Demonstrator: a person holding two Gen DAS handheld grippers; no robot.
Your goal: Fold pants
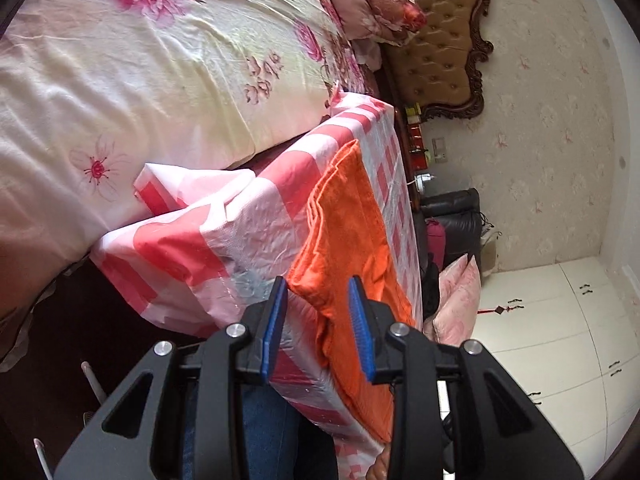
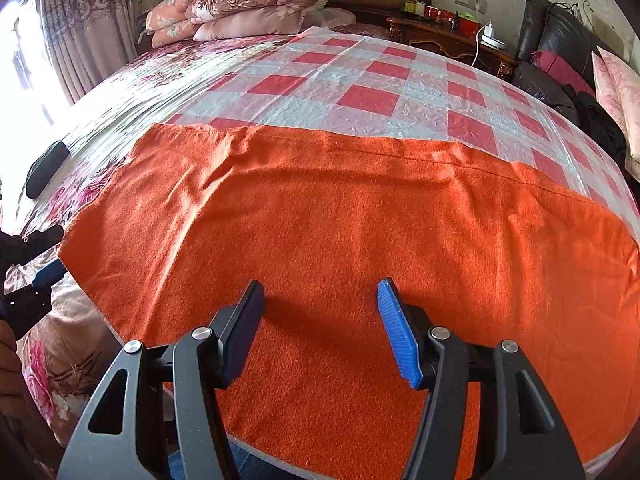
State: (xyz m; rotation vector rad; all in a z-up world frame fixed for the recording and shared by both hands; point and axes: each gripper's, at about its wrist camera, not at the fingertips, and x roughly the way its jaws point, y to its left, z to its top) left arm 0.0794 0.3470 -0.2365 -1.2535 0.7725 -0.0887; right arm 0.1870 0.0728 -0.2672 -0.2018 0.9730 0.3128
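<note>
The orange pants (image 2: 340, 220) lie flat on the red-and-white checked sheet (image 2: 360, 92) spread over my worktop at the near edge of the bed (image 1: 120, 80). My right fingers (image 2: 320, 328) hover parted just above the cloth, gripping nothing. My left fingers (image 1: 318, 320) straddle the pants' left edge, pads not yet pressing. Pillows (image 2: 248, 4) pile at the far headboard; a dark case (image 2: 46, 168) rests far left.

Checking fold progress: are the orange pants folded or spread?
Folded lengthwise: the orange pants lie flat on the checkered sheet, stacked layer edges showing in the left view.
</note>
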